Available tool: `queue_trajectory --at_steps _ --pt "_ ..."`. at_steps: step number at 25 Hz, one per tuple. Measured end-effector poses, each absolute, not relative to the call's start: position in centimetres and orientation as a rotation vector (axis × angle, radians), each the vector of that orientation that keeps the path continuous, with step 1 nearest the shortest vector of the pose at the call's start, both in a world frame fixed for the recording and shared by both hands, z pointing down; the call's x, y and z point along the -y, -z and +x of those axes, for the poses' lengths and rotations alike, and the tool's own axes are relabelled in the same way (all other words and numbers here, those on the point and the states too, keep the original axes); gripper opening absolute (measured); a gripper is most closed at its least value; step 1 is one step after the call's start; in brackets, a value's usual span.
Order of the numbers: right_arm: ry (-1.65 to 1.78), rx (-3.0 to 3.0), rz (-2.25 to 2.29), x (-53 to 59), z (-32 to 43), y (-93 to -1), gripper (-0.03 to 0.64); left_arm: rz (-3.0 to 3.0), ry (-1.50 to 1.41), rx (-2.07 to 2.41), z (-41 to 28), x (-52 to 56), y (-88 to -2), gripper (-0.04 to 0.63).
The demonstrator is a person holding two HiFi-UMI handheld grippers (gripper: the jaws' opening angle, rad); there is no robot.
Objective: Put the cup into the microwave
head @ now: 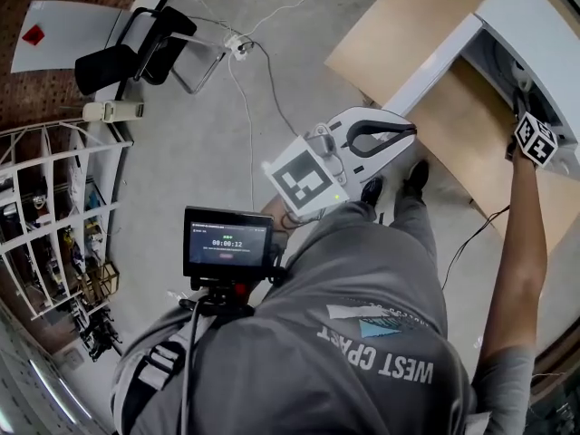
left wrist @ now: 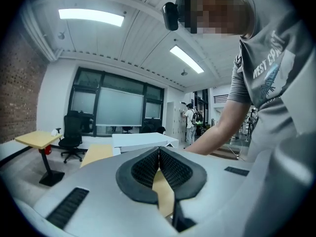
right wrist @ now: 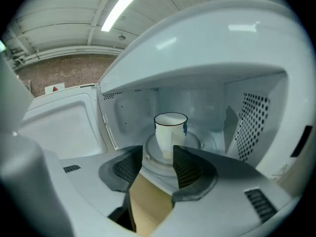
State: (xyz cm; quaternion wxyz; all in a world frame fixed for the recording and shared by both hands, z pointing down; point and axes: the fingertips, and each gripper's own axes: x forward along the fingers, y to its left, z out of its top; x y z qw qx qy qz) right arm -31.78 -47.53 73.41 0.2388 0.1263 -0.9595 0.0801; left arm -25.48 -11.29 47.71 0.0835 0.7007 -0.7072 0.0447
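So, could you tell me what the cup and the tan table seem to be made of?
Cup: probably glazed ceramic or enamel; glossy white, thin dark rim.
Table: probably wood or laminate; flat, matte, light tan, no grain discernible.

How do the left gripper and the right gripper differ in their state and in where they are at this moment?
The left gripper has its jaws together with nothing between them; the right gripper has its jaws apart. The left gripper is held in front of the person's body, away from the microwave; the right gripper points into its open cavity, where the cup stands upright, not gripped. Both have dark ribbed pads.
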Motion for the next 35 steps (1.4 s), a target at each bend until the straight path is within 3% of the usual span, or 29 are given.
queue_trajectory --at_steps 7,15,20,27,35 --pt "-0.226 2.653 0.355 45.8 -28.1 -73.6 0.184 2.176 -0.125 2.11 -24.0 10.5 -48.3 0.021" --pt "-0.198 2.719 0.42 43.8 -22.7 -65.9 0.184 2.348 -0.09 2.062 -22.1 10.8 -42.8 0.021" --pt "-0.205 2.846 0.43 41.6 -19.9 -65.9 0.182 2.416 -0.086 2.028 -20.4 11.0 -46.4 0.021" --pt "-0.123 3.053 0.422 40.9 -21.2 -50.5 0.043 2.478 -0.047 1.955 -25.2 14.4 -42.0 0.021" --pt "0.068 3.168 0.405 33.4 -8.9 -40.3 0.037 2.581 -0.068 1.89 -18.3 14.3 -41.7 0.021"
